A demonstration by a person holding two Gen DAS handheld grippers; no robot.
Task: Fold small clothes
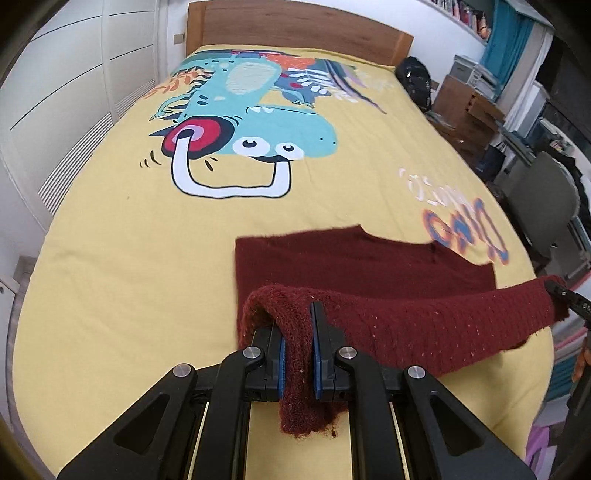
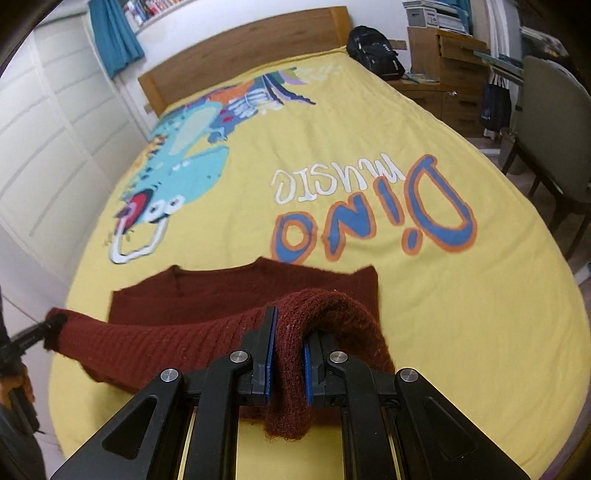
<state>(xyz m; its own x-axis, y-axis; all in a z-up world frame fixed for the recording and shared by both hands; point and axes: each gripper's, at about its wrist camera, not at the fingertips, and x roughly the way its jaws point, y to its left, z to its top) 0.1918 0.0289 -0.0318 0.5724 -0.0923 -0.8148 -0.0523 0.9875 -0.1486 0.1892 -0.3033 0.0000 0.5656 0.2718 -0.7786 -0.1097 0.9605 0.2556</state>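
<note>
A dark red knitted sweater (image 1: 362,269) lies on the yellow bedspread (image 1: 147,240); its far part lies flat. My left gripper (image 1: 297,332) is shut on the sweater's near left hem corner and holds it raised. My right gripper (image 2: 288,339) is shut on the near right hem corner (image 2: 332,306), also raised. The hem hangs stretched between the two grippers above the flat part (image 2: 229,291). The right gripper shows at the right edge of the left wrist view (image 1: 561,295), and the left gripper at the left edge of the right wrist view (image 2: 33,336).
The bedspread carries a dinosaur print (image 1: 240,122) and "Dino music" lettering (image 2: 369,210). A wooden headboard (image 1: 295,26) stands at the far end. A black backpack (image 2: 376,51), wooden drawers (image 2: 450,66) and a grey chair (image 2: 554,122) stand to the right; white cupboards (image 1: 74,92) to the left.
</note>
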